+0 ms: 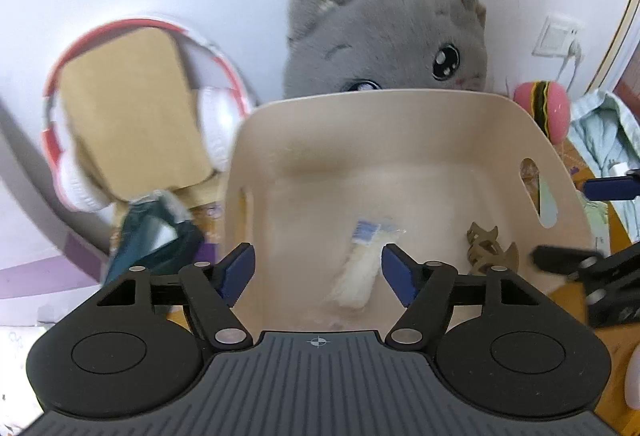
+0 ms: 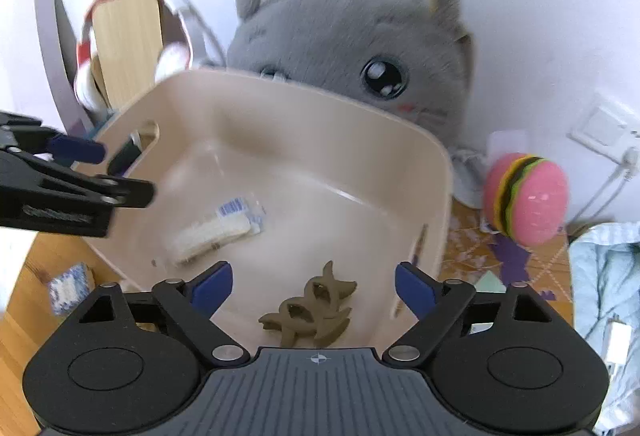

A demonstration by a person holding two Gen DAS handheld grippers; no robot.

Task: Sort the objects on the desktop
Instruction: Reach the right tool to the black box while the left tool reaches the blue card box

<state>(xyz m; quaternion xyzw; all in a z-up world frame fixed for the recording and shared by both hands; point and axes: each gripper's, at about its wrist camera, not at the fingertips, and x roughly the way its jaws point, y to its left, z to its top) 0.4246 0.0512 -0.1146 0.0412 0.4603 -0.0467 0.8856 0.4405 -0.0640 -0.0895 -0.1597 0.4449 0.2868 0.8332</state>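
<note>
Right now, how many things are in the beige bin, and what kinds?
Clear packets of white sticks: 1
Brown hair claw clips: 1
Total inside the beige bin: 2

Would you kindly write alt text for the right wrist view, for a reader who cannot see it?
Open right tongs hover over a beige bin holding a brown hair claw and a small plastic packet. The left tongs reach in from the left; a grey plush cat sits behind, a pink burger toy to the right.
</note>
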